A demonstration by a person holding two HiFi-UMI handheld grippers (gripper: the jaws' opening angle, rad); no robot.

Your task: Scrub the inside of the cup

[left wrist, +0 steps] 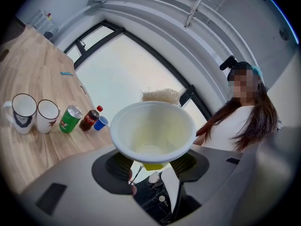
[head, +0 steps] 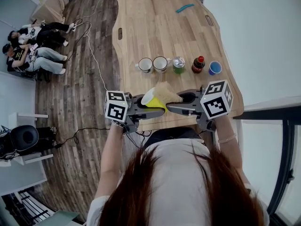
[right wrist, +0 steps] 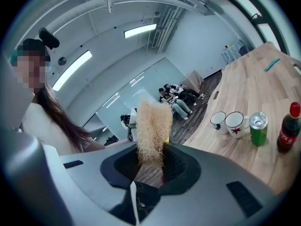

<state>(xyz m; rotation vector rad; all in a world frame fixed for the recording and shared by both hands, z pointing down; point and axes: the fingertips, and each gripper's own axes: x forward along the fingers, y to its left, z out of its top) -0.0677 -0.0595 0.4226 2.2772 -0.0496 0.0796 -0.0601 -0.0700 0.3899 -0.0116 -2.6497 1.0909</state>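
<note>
My left gripper [head: 143, 106] is shut on a yellow cup with a white inside [head: 154, 100], held in the air in front of the person, near the table's near edge. In the left gripper view the cup's [left wrist: 153, 131] open mouth faces the camera between the jaws and looks empty. My right gripper [head: 182, 98] is shut on a tan loofah scrubber [head: 167, 93], which lies against the cup's rim. The scrubber [right wrist: 153, 131] stands up between the jaws in the right gripper view; its top [left wrist: 161, 96] shows just behind the cup's rim.
On the wooden table [head: 155, 32] stand two white mugs [head: 153, 64], a green can [head: 178, 65], a dark cola bottle [head: 198, 64] and a blue cup [head: 215, 68] in a row. A blue object [head: 185, 7] lies farther back. People sit on the floor [head: 35, 46] at far left.
</note>
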